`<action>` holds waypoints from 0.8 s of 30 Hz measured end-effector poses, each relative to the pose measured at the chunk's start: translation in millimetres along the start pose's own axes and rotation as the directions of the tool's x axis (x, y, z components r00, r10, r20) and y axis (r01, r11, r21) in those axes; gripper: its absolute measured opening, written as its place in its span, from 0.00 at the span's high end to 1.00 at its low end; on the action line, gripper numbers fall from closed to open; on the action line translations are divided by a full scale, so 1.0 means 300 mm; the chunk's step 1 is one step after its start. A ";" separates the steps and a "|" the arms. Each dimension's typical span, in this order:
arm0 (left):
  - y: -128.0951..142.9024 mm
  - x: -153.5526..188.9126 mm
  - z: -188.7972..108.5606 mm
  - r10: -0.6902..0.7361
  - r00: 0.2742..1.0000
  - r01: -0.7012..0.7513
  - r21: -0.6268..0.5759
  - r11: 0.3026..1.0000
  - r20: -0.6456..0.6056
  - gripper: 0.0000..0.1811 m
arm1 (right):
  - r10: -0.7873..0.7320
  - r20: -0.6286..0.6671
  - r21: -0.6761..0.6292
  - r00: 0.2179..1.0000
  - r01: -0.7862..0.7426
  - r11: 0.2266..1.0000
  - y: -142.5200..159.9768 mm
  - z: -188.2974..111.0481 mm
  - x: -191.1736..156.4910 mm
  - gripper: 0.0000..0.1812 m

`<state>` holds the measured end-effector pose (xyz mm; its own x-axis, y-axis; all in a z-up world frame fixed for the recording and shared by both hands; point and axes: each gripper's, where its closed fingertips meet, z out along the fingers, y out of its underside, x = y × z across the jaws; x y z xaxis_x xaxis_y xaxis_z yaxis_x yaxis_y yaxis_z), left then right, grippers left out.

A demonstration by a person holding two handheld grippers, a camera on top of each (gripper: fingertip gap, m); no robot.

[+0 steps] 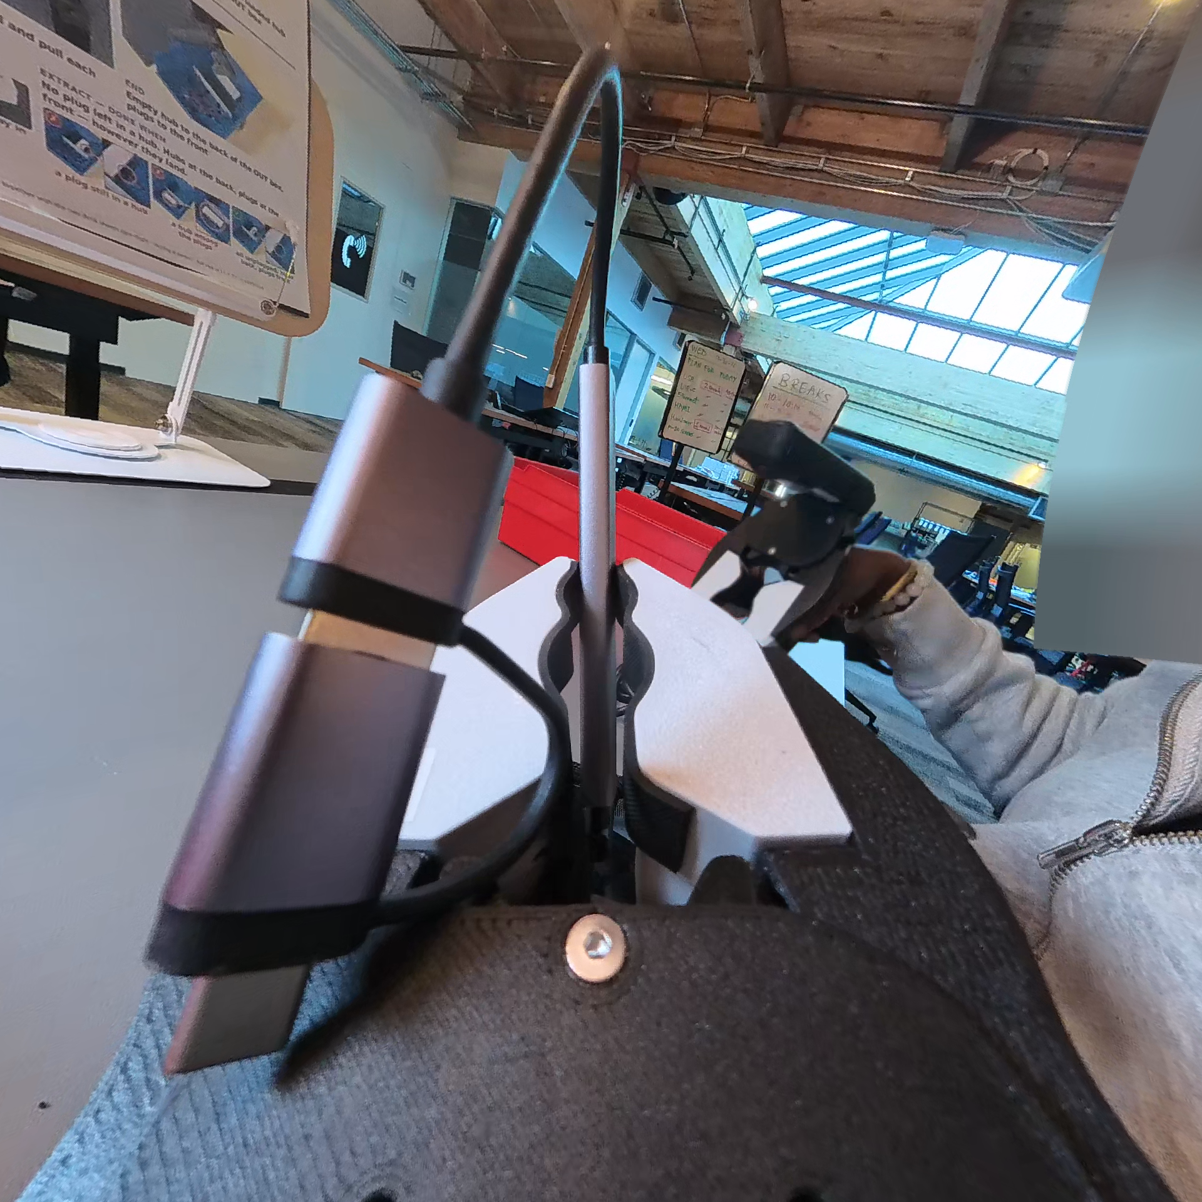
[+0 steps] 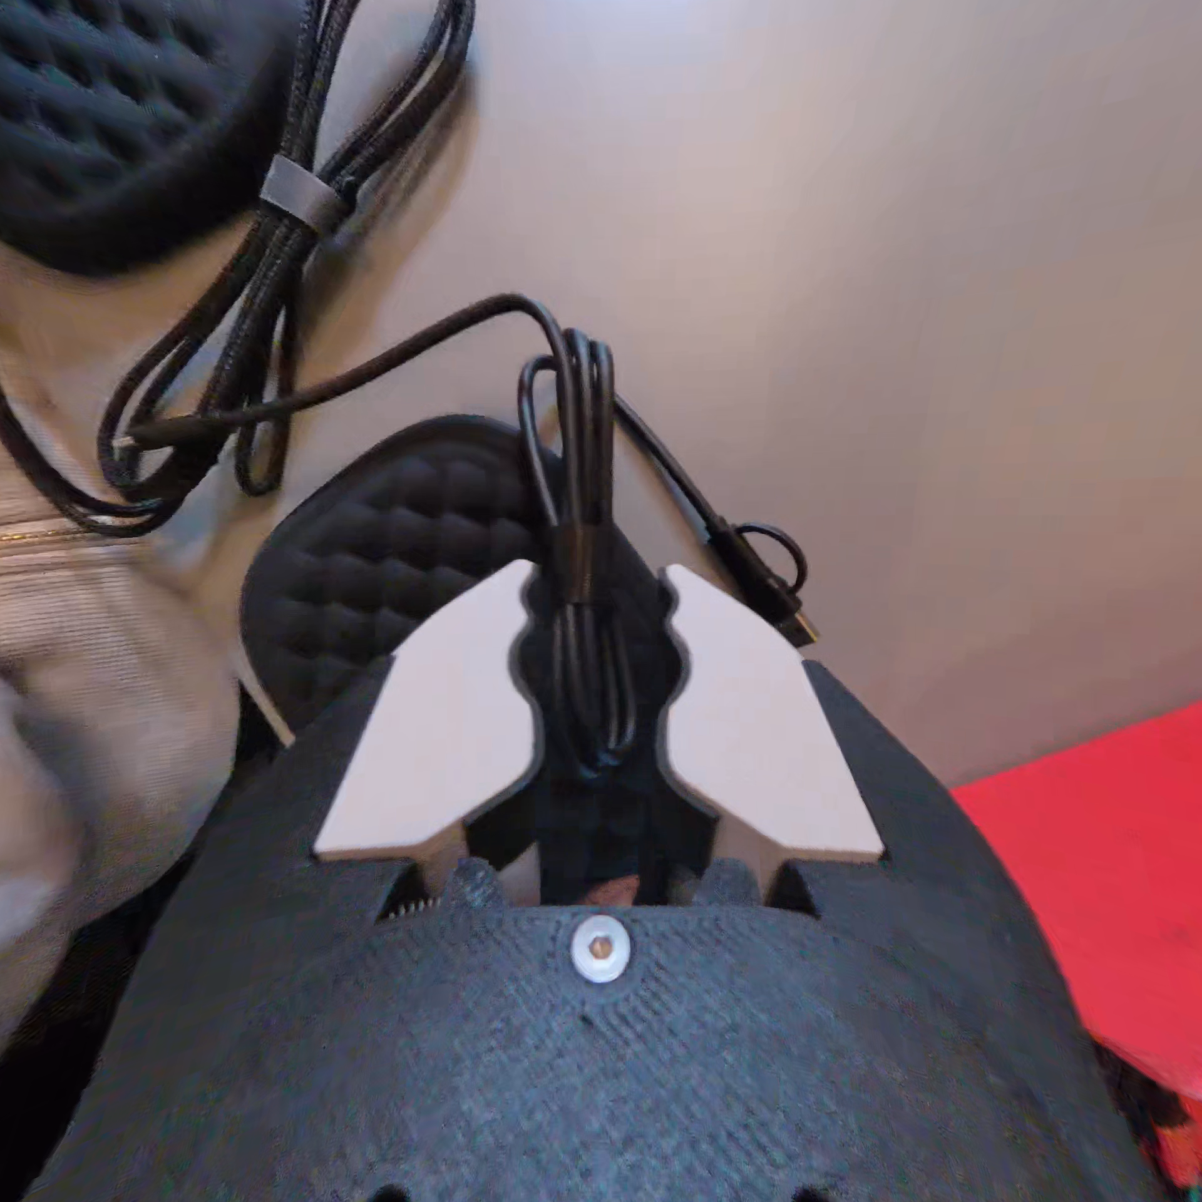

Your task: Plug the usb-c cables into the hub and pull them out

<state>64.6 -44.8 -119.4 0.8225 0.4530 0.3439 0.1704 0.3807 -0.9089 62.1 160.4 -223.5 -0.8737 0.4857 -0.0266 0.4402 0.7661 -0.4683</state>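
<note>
Hub [image 1: 595, 585], a slim grey bar seen edge-on at centre frame in the left wrist view, is pinched upright in the left hand-held gripper [image 1: 593, 579], its lead arcing up and over to a grey adapter plug [image 1: 364, 650] hanging at left. In the right wrist view, the right hand-held gripper [image 2: 598, 624] is clamped on a bundled black usb-c cable [image 2: 588, 566]; its free connector [image 2: 797, 624] trails at right of centre over the table [image 2: 910, 260]. Likely the step is fetching a cable for insertion; next, the connector, not the bundle, needs gripping and lining up with a hub port. A braided cable bundle [image 2: 260, 293] lies at upper left, a red bin [image 2: 1106, 845] at lower right. Beyond: an instruction board [image 1: 162, 149], wooden ceiling beams, skylights.
</note>
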 end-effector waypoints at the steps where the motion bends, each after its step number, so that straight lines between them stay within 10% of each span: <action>1: 0.000 0.000 0.000 -0.001 1.000 0.001 -0.001 1.000 -0.001 0.95 | -0.015 -0.008 0.024 1.000 0.015 1.000 -0.007 0.006 -0.002 0.88; 7: -0.001 -0.003 -0.001 -0.013 1.000 0.013 0.002 1.000 -0.002 0.95 | -0.042 -0.126 0.281 0.991 0.076 0.957 -0.104 -0.146 0.040 0.90; 14: 0.000 -0.003 0.001 -0.011 1.000 0.011 -0.001 1.000 -0.002 0.95 | 0.244 -0.528 0.636 0.813 0.187 0.749 -0.116 -0.718 0.255 0.91; 19: 0.002 -0.003 0.002 -0.009 1.000 0.009 -0.004 1.000 0.001 0.95 | 0.312 -0.728 0.494 0.611 0.151 0.856 0.091 -0.847 0.388 0.91; 24: 0.004 -0.004 0.003 -0.003 1.000 0.003 -0.008 1.000 0.006 0.95 | 0.110 -0.839 0.172 0.533 0.068 0.983 0.257 -0.733 0.487 0.91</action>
<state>63.4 -44.1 -120.5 0.8186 0.4569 0.3481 0.1775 0.3752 -0.9098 13.9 383.0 -69.4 -0.2432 0.6960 0.6756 0.3374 0.7137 -0.6138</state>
